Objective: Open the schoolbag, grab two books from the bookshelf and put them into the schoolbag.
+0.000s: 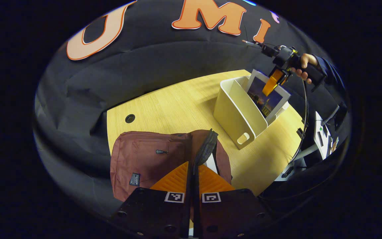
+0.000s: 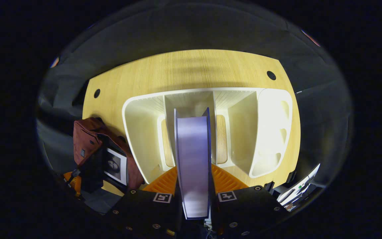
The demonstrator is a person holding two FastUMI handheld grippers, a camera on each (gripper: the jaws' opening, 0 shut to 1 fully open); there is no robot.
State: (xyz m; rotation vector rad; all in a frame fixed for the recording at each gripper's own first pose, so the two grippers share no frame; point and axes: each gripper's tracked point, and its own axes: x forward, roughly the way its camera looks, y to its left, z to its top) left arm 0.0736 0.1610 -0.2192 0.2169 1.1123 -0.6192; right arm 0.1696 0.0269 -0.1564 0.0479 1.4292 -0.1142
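Left gripper view
Left gripper [image 1: 193, 172]: fingers clenched on the edge of the schoolbag's open flap, both pressing on it.
Schoolbag [image 1: 144, 159]: dark red, lying on the table [image 1: 177, 106] on the near side of the bookshelf; a white edge shows inside its opening.
Bookshelf [image 1: 237, 113]: cream plastic rack standing on the table.
Book [image 1: 267, 99]: dark cover with a white border, tilted, its lower part within the bookshelf.
Right gripper [image 1: 272, 83]: above the bookshelf, fingers clasped on the book's top edge, held by a hand [image 1: 305, 66] in a dark sleeve.

Right gripper view
Right gripper [image 2: 193, 186]: both fingers grasping the book [image 2: 192, 159], seen edge-on with its pale pages facing the camera.
Bookshelf [image 2: 144, 132]: seen from above, dividers splitting it into compartments; the book sits over the middle one.
Schoolbag [image 2: 88, 139]: left of the bookshelf, open.
Second book [image 2: 114, 166]: white-bordered cover, lying in the schoolbag's opening.
Table [image 2: 191, 66]: extends beyond the bookshelf.
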